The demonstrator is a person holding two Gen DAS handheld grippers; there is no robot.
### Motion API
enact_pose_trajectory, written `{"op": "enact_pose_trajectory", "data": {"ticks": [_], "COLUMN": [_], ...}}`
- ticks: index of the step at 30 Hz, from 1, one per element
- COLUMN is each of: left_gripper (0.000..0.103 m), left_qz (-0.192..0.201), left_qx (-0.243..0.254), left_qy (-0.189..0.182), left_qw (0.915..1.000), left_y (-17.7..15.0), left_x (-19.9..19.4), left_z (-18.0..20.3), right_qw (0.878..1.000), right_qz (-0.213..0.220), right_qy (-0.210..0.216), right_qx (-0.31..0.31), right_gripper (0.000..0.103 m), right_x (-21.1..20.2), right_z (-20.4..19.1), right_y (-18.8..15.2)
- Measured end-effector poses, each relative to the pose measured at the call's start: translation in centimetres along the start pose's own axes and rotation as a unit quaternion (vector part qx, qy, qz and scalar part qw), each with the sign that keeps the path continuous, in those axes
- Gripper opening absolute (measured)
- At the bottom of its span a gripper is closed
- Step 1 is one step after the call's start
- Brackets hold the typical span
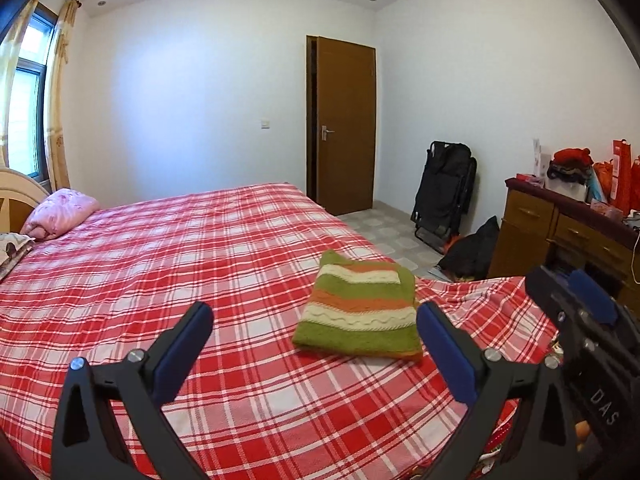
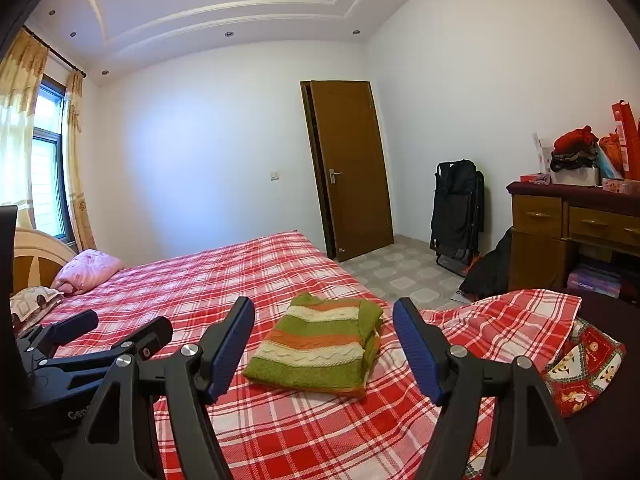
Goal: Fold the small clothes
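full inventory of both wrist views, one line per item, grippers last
sweater: 1, green, orange and cream stripes, folded, on the bed ahead of both grippers
bed cover: 1, red and white plaid, over the bed
pillow: 1, pink, at the headboard end
door: 1, brown wood, far wall
folded chair: 1, black, leaning on the wall right of the door
dresser: 1, brown with drawers, right side, clutter on top
red bags: several, on the dresser
curtains: yellowish, at the window, left
patterned cloth: 1, red with figures, under the cover's right corner
left gripper: 1, black with blue pads, open, holds nothing
right gripper: 1, black with blue pads, open, holds nothing
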State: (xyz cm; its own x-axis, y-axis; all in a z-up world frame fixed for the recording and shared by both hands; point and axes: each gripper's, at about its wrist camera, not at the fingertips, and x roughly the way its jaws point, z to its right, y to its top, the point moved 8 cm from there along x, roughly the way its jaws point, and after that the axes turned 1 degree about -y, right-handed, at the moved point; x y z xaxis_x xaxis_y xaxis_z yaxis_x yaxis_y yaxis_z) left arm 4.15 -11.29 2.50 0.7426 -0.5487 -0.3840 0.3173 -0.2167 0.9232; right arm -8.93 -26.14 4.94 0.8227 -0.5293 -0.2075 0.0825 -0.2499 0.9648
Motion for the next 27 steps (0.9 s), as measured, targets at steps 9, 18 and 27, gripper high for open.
{"op": "enact_pose_trajectory", "data": {"ticks": [9,18,27], "left_gripper": [0.103,0.103,0.103], "left_qz": [-0.007,-0.013,-0.009], "left_qx": [0.007,0.014,0.014], "left_qy": [0.002,0.002,0.011], "left_qw": [1.0000,0.9998,0.9998], "left_y": [-0.14,-0.58,-0.40], "left_x": [0.25,0.34,0.30], "left_z": [0.00,0.37,0.08], "right_qw": [1.000,1.000,1.000], "right_qz": [-0.001,-0.001,0.002], "right_qy": [-0.003,-0.004,-0.009], "right_qx": [0.002,0.002,0.007], "right_gripper": [0.073,0.073,0.073], "right_x": [0.23,0.30,0.34], "right_z": [0.36,0.44,0.74], "right_y": [-0.24,-0.29,-0.15]}}
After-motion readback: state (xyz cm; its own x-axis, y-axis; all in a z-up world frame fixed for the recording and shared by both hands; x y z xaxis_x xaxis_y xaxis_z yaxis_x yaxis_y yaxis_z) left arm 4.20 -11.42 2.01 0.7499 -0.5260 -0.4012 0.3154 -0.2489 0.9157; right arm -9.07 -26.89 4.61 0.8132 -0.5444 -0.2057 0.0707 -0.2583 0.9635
